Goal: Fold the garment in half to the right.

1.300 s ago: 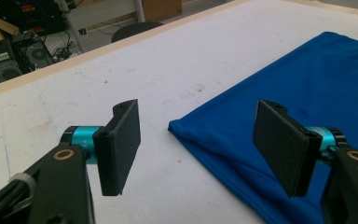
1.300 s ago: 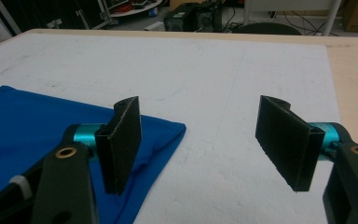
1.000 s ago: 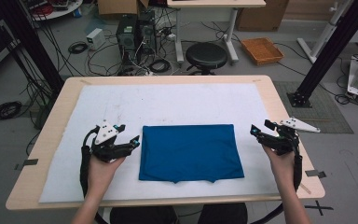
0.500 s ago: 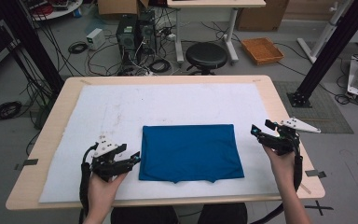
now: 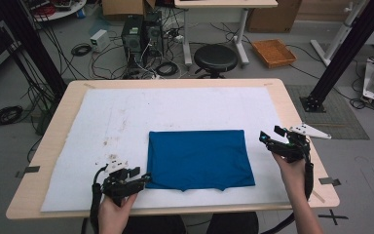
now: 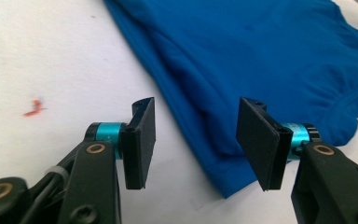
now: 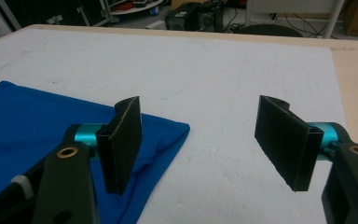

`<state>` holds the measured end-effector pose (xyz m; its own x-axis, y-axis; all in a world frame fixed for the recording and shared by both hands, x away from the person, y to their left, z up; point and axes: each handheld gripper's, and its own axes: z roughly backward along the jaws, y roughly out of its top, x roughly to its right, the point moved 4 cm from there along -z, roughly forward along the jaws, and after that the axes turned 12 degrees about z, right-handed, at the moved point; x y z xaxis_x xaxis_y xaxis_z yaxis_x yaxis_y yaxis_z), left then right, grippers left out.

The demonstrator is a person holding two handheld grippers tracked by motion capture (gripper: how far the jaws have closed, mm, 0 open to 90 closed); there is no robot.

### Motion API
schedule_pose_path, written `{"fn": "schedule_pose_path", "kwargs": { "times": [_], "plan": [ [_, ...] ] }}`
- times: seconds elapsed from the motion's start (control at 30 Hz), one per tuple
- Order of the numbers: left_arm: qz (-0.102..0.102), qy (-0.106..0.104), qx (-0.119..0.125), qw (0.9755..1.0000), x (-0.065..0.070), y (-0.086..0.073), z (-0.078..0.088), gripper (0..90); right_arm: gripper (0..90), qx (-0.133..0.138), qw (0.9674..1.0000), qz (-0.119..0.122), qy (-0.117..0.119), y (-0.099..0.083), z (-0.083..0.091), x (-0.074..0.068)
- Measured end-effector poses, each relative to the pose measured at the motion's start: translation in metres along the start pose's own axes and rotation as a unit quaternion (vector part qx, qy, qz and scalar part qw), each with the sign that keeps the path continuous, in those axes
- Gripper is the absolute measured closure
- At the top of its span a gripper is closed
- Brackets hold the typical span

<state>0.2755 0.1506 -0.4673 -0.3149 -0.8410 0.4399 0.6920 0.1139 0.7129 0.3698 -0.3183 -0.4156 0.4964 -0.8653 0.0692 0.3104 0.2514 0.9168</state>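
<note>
A folded blue cloth (image 5: 198,158) lies flat on the white mat (image 5: 126,112), near the table's front. My left gripper (image 5: 143,179) sits low at the cloth's near left corner. In the left gripper view its jaws (image 6: 196,135) have just been closing. The corner of the cloth (image 6: 261,60) lies between them, and the pads stand apart from the fabric. My right gripper (image 5: 268,139) hovers just off the cloth's right edge. Its jaws (image 7: 209,135) are open wide over bare mat, with the cloth's corner (image 7: 32,135) beside the left jaw.
The mat covers most of the wooden table (image 5: 302,112) and carries a few small stains (image 5: 112,141) at the left. Behind the table stand a black stool (image 5: 215,57), computer cases (image 5: 139,31) with cables, and an orange tray (image 5: 274,52) on the floor.
The left gripper has moved toward the table's front and down to the cloth's near left corner, and its jaws have narrowed. The right gripper and the cloth have kept still.
</note>
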Motion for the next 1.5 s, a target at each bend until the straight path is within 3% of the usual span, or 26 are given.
{"fn": "schedule_pose_path", "kwargs": {
  "times": [0.3, 0.63, 0.8, 1.1, 1.17, 1.5],
  "plan": [
    [0.004, 0.020, -0.016, 0.9997, 0.001, -0.005, -0.009, 48.8, 32.0, 0.001, 1.0000, 0.001, 0.000, 0.000, 0.001, 0.000],
    [0.005, 0.035, -0.022, 0.9991, 0.005, -0.007, -0.011, 63.7, 32.1, 0.001, 1.0000, 0.007, 0.006, 0.001, -0.002, -0.006],
    [0.008, 0.037, -0.021, 0.9991, 0.007, -0.007, -0.013, 68.6, 32.3, 0.004, 0.9998, 0.012, 0.015, 0.007, -0.006, -0.016],
    [0.003, 0.036, -0.023, 0.9991, 0.011, -0.008, -0.014, 81.2, 36.9, 0.002, 0.9978, 0.038, 0.055, 0.030, -0.031, -0.048],
    [0.004, 0.036, -0.022, 0.9991, 0.011, -0.008, -0.014, 82.6, 38.4, -0.002, 0.9960, 0.057, 0.068, 0.036, -0.042, -0.060],
    [0.010, 0.032, -0.019, 0.9992, 0.010, -0.008, -0.015, 84.1, 45.6, -0.021, 0.9855, 0.090, 0.142, 0.069, -0.104, -0.125]
  ]
}}
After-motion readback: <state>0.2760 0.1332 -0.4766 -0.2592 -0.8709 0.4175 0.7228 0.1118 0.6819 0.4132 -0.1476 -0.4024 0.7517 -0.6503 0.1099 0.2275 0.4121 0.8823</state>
